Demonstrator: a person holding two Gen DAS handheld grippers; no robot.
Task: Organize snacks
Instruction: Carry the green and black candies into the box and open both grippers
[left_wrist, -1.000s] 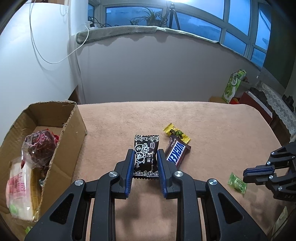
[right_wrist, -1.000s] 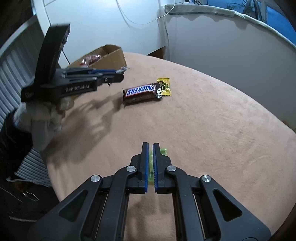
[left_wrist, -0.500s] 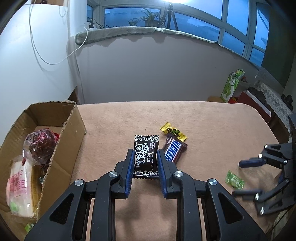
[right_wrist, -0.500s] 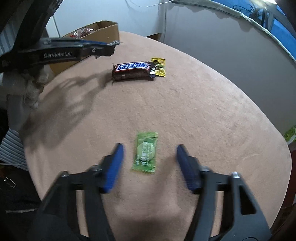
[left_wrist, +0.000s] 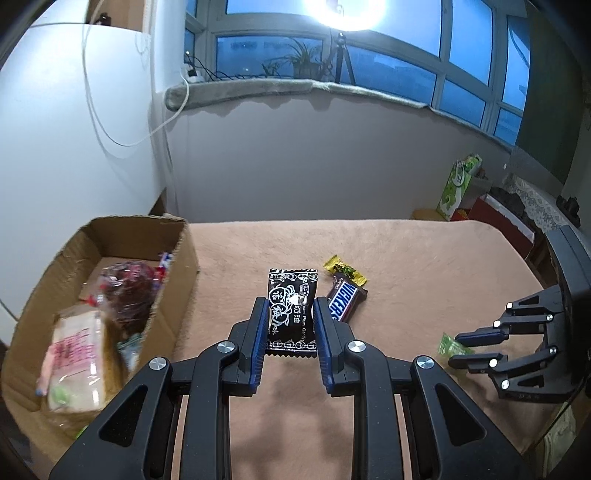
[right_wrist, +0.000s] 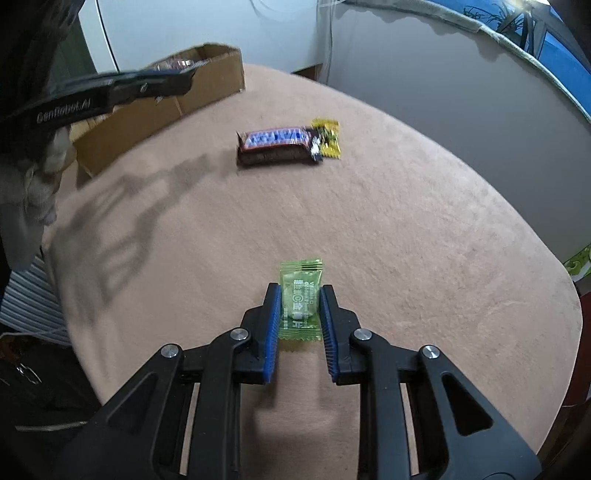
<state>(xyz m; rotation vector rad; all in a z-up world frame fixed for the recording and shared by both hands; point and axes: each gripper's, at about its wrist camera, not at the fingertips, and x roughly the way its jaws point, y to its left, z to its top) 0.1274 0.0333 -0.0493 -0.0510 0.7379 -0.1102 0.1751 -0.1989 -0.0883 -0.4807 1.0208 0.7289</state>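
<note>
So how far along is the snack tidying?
Partway. Several snacks already sit in the cardboard box. The left gripper holds a black candy packet, the right gripper a green candy. The Snickers bar and yellow candy remain on the table.

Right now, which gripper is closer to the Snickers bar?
Left. The left gripper, shut on the black candy packet, sits right beside the Snickers bar. The right gripper is well across the table from it, closed on the green candy.
</note>
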